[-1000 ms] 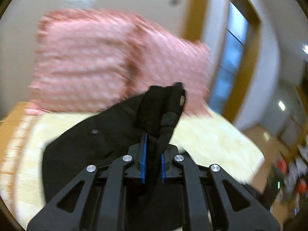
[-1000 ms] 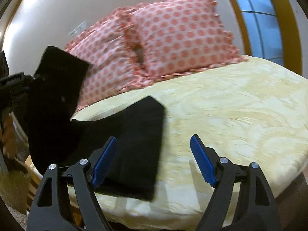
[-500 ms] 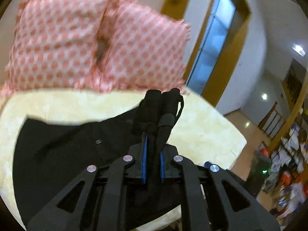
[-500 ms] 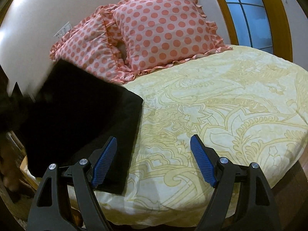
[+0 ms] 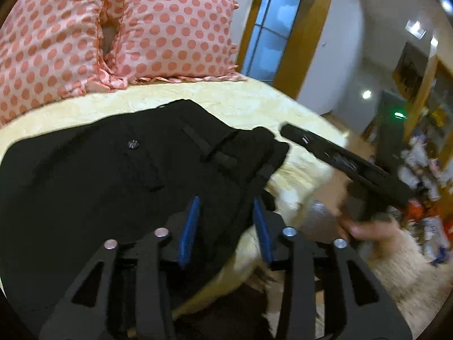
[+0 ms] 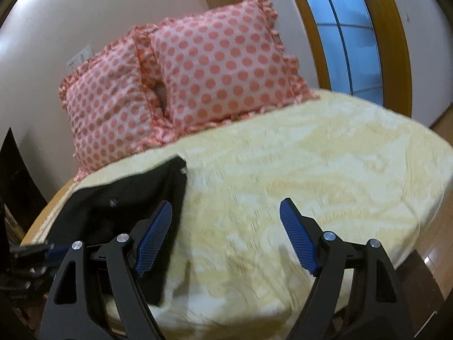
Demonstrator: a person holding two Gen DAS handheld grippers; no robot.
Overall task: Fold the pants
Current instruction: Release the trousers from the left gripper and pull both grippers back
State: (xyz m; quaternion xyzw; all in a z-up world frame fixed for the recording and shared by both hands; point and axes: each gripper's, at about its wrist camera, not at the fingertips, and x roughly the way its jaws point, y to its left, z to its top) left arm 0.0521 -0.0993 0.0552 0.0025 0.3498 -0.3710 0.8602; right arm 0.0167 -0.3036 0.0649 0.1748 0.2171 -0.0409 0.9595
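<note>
Two blue-padded fingers of the left gripper (image 5: pixel 226 221) frame the left wrist view, its jaws apart with a fold of the black fabric pants (image 5: pixel 119 170) lying loose between the pads. The pants lie spread flat on the pale yellow patterned bedspread (image 5: pixel 254 104), waistband and a small dark button (image 5: pixel 132 144) facing up, one edge reaching the near side of the bed. Behind them lean two pink pillows with coral polka dots (image 5: pixel 141 34). To the right, the black right gripper (image 5: pixel 339 158) reaches in over the bed edge, blurred, held in a hand (image 5: pixel 371 226) with a fuzzy cream sleeve.

In the right wrist view, the right gripper (image 6: pixel 226 235) hangs above the bedspread (image 6: pixel 325 164) with its jaws wide apart, nothing between them. The pants (image 6: pixel 119 206) lie at the bed's left side, just behind the left blue pad. The polka-dot pillows (image 6: pixel 198 76) rest against the white wall, beside a wood-framed blue window (image 6: pixel 348 31).
</note>
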